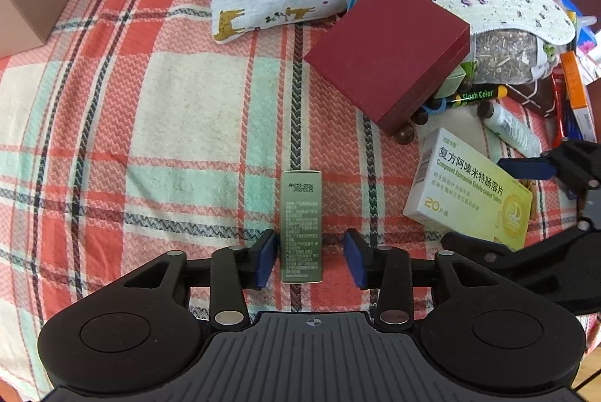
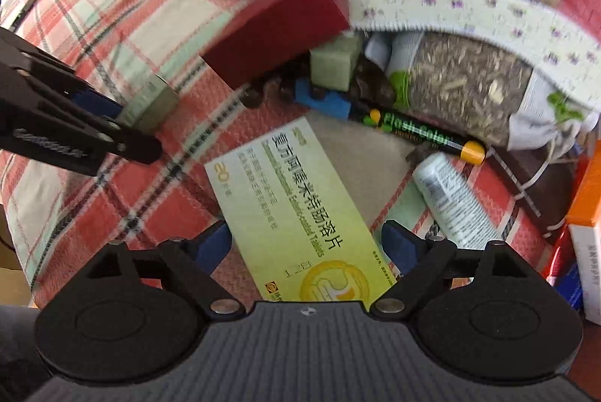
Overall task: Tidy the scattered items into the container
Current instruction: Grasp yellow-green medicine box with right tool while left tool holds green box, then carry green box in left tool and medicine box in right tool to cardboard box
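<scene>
Pointing steeply down, the left tool [image 1: 311,257] stood spread around a slim olive box [image 1: 301,225] on the plaid cloth [image 1: 176,109]; its left pad looked to touch the box, its right stood clear. At two o'clock lay the yellow-green medicine box [image 1: 465,191]. From the right wrist, the right tool [image 2: 306,248] straddled that box [image 2: 300,210], pads apart from it; its near end was hidden, the pile at twelve o'clock blurred.

left gripper [image 1: 311,257]: open, astride slim olive box [image 1: 301,225] | maroon box [image 1: 390,53]: 1 o'clock | medicine carton [image 1: 465,191]: 3 o'clock
</scene>
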Available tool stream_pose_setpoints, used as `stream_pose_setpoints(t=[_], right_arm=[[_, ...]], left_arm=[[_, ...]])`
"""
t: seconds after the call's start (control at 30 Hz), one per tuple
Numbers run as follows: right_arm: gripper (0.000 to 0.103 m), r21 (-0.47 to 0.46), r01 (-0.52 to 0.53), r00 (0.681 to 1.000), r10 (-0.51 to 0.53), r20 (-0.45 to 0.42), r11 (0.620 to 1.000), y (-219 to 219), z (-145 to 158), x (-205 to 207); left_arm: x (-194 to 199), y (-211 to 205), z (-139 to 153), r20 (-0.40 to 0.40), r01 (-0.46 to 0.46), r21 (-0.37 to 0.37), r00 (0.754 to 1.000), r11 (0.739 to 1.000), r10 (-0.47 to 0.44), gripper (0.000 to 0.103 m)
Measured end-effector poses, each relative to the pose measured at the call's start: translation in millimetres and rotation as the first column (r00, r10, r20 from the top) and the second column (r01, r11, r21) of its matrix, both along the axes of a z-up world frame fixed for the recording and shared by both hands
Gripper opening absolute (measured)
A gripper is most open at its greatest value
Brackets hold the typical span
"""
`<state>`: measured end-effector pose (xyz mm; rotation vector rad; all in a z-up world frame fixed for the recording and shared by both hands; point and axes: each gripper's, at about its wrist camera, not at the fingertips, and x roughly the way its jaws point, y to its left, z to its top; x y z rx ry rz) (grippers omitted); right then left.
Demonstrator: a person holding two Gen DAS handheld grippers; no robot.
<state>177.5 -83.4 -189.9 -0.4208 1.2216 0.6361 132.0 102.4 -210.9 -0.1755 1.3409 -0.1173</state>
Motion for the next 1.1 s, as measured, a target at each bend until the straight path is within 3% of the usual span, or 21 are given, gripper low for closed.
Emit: stream_pose_setpoints(t=[0.1, 0.17, 0.23, 0.3, 0.33, 0.47, 0.57, 0.6, 0.63, 0.67, 1.1], right_arm=[[0.084, -0.022, 0.013, 1.000, -0.013, -0.010, 1.000, 1.7, 0.4, -2.6], [0.083, -0.035, 0.033, 0.999, -0.034, -0.025, 0.999, 3.4, 1.0, -5.4], [0.083, -0.028, 0.048, 0.997, -0.050, -0.055, 0.998, 4.6, 1.0, -9.6], [0.083, -0.004, 0.047, 0.996, -0.047, -0.079, 0.999, 6.1, 0.2, -14.8], [0.083, 0.003, 0.044, 0.996, -0.043, -0.083, 0.999, 6.9, -0.5, -16.9], [0.084, -0.011, 0.033, 0.997, -0.034, -0.072, 0.999, 9.7, -2.9, -19.0], [0.084, -0.019, 0.029, 0.997, -0.030, -0.069, 0.999, 11.8, -3.9, -19.5], [0.083, -0.023, 0.029, 0.997, -0.031, -0.065, 0.999, 13.0, -4.4, -20.3], [0.082, -0.026, 0.031, 0.998, -0.033, -0.061, 0.999, 13.8, -4.4, -21.0], [0.081, -0.028, 0.036, 0.998, -0.037, -0.058, 0.999, 14.0, -3.5, -21.4], [0.079, 0.092, 0.113, 0.989, -0.103, -0.106, 0.989, 1.5, 26.6, -44.5]], left_arm=[[2.2, -1.8, -1.2, -0.004, 0.012, 0.011, 1.000, 1.000, -0.012, 0.051], [5.8, -2.8, -1.6, -0.010, 0.022, 0.038, 1.000, 0.999, -0.022, 0.031], [7.4, -0.3, -1.9, -0.020, 0.027, 0.026, 0.999, 0.999, -0.026, 0.027], [7.0, 1.5, -3.3, -0.024, 0.028, 0.017, 0.999, 0.999, -0.027, 0.028], [6.8, 1.1, -4.7, -0.021, 0.033, 0.019, 0.999, 0.999, -0.033, 0.036], [9.3, -6.0, -11.3, -0.009, 0.043, 0.023, 0.999, 0.999, -0.042, 0.049], [11.1, -14.2, -13.8, -0.002, 0.058, 0.040, 0.998, 0.998, -0.058, 0.051], [10.9, -16.6, -14.1, -0.001, 0.067, 0.057, 0.998, 0.996, -0.067, 0.049], [6.8, -27.7, -6.2, -0.001, 0.073, 0.077, 0.997, 0.994, -0.074, 0.038], [5.2, -31.6, -2.8, -0.002, 0.071, 0.083, 0.998, 0.994, -0.071, 0.021], [-25.3, -49.6, 13.2, -0.014, 0.083, 0.068, 0.996, 0.994, -0.082, 0.019]])
